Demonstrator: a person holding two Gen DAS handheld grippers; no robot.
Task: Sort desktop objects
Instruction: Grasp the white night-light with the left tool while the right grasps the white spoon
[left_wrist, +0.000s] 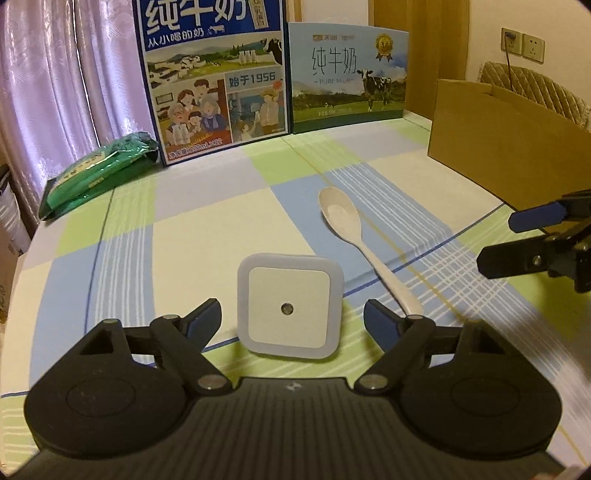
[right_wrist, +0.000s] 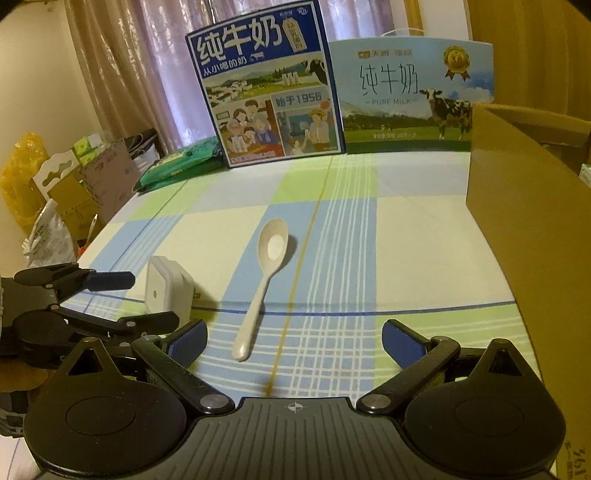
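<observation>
Beside the cardboard box (right_wrist: 524, 229), a spoon (right_wrist: 264, 273) lies on the tablecloth (right_wrist: 406, 240).

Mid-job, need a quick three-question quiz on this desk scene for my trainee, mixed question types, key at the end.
1. True or false: the left gripper is already clamped on the white night light.
2. Multiple choice: the white spoon lies with its bowl pointing toward
A. the milk cartons
B. the right gripper
C. the green packet
3. Fill in: the open brown container at the table's right edge is a cardboard ____.

Key
1. False: its jaws stand open on either side of the light, not touching it.
2. A
3. box
</observation>
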